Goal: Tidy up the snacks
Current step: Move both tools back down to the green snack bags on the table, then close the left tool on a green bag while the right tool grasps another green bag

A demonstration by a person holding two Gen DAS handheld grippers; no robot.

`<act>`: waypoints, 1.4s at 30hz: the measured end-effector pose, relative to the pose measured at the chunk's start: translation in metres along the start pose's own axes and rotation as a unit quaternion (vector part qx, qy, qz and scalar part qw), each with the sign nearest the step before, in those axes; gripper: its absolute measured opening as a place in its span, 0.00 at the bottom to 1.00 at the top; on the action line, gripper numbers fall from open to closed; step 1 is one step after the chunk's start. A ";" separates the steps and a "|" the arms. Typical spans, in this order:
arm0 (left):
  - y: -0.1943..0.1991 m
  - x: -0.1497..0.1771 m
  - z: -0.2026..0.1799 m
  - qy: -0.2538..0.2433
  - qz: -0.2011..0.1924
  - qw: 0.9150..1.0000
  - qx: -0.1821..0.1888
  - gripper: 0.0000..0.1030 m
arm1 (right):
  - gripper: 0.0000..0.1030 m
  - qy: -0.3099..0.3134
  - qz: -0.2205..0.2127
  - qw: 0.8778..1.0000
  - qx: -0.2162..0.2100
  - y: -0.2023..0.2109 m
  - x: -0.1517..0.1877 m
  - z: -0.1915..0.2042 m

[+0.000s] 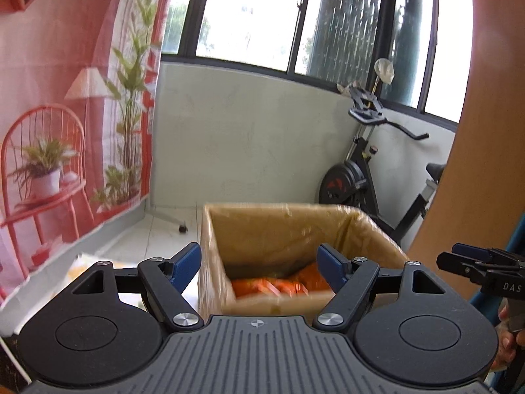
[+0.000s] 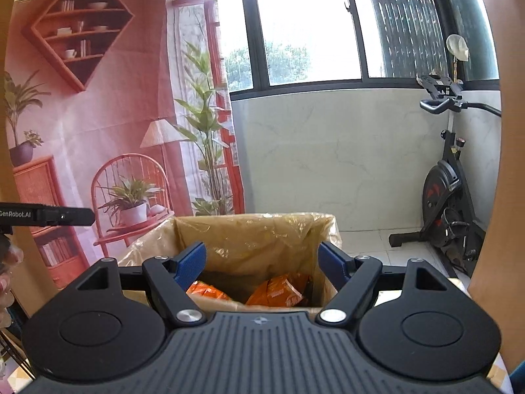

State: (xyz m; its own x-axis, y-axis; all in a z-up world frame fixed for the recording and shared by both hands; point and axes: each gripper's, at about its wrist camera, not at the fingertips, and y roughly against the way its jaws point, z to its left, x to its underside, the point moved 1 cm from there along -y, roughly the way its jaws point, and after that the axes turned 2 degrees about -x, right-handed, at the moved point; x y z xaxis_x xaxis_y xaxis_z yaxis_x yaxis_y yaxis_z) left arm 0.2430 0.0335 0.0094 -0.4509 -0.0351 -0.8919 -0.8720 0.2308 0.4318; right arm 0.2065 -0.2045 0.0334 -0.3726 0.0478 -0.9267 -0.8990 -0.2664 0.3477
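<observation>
A cardboard box (image 1: 213, 256) lined with clear plastic stands just ahead of both grippers; it also shows in the right wrist view (image 2: 256, 229). Orange snack packets (image 1: 279, 285) lie at its bottom, and the right wrist view shows two of them (image 2: 279, 290). My left gripper (image 1: 259, 266) is open and empty, held above the box's near edge. My right gripper (image 2: 262, 264) is open and empty, also over the near edge. The right gripper shows at the right edge of the left wrist view (image 1: 482, 262); the left one shows at the left edge of the right wrist view (image 2: 52, 215).
An exercise bike (image 2: 449, 193) stands at the right by the low white wall (image 2: 328, 157) under the windows. A printed pink backdrop (image 2: 98, 124) hangs at the left. A brown wooden panel (image 1: 485, 131) rises close on the right. The floor is white tile (image 1: 157, 229).
</observation>
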 end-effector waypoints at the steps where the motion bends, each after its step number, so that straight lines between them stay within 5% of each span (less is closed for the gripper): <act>1: 0.002 0.006 0.000 0.001 0.006 1.000 0.002 0.77 | 0.76 -0.002 0.003 1.000 0.000 0.003 0.003 0.000; 12: -0.001 0.104 -0.021 0.018 0.094 0.993 0.064 0.79 | 0.76 -0.023 0.080 0.997 0.000 0.020 0.074 0.004; 23: -0.022 0.179 -0.037 0.060 0.177 0.975 0.117 0.77 | 0.75 -0.035 0.170 0.985 -0.019 0.027 0.145 0.010; 33: -0.029 0.217 -0.045 0.095 0.213 0.961 0.146 0.73 | 0.73 -0.020 0.239 0.970 -0.043 0.035 0.185 0.016; 42: -0.037 0.225 -0.052 0.093 0.226 0.956 0.161 0.65 | 0.73 -0.028 0.239 0.969 -0.061 0.033 0.200 0.017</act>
State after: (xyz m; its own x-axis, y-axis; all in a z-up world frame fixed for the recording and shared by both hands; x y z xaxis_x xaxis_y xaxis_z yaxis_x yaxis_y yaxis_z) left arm 0.1640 -0.0334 -0.1999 -0.8196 -0.0262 -0.5723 -0.4900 0.5497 0.6765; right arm 0.0983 -0.1872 -0.1384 -0.7540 -0.0582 -0.6543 -0.5887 -0.3820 0.7124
